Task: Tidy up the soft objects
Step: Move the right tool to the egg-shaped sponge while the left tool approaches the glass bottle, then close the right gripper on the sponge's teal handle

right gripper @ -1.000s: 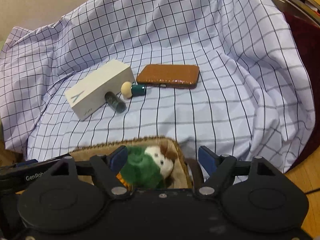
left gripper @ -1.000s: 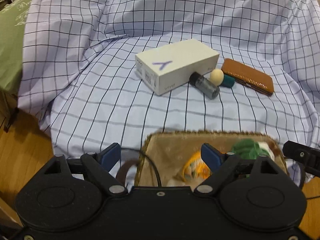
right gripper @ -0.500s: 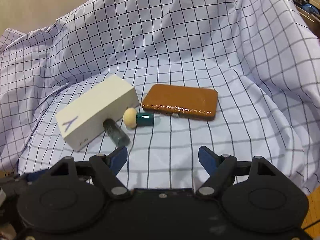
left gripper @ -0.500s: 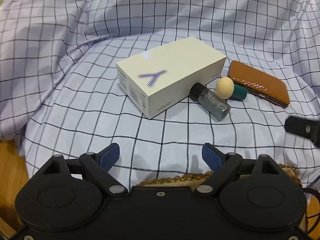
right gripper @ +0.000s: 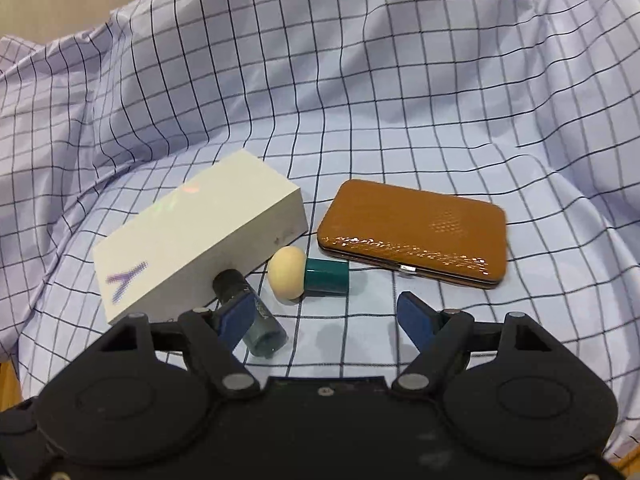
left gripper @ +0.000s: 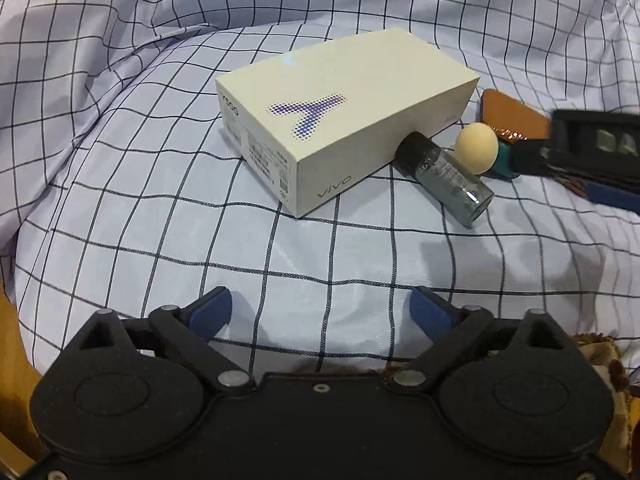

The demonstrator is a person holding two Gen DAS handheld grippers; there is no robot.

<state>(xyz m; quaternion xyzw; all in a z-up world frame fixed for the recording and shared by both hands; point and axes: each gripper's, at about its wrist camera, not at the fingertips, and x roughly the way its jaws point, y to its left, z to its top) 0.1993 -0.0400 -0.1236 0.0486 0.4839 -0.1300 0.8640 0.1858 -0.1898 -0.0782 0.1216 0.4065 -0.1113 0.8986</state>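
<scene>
A beige sponge puff with a teal handle [right gripper: 304, 274] lies on the checked cloth [right gripper: 360, 100], between a white phone box [right gripper: 196, 236] and a brown wallet case [right gripper: 412, 232]. A small grey bottle [right gripper: 260, 328] lies against the box. My right gripper [right gripper: 326, 318] is open and empty, just in front of the puff. My left gripper [left gripper: 320, 314] is open and empty, well short of the box [left gripper: 344, 128]. The puff [left gripper: 480, 148] and bottle [left gripper: 444, 176] show at the right in the left wrist view, where the right gripper's body [left gripper: 592, 144] covers most of the wallet [left gripper: 512, 116].
A woven basket's rim [left gripper: 600, 354] shows at the lower right of the left wrist view, behind my left gripper. The cloth rises in folds at the back and sides. Wooden floor [left gripper: 16, 344] shows at the lower left.
Both grippers have moved forward over the basket, which has dropped out of view, toward the objects on the cloth. The right gripper now reaches the puff. Both stay open.
</scene>
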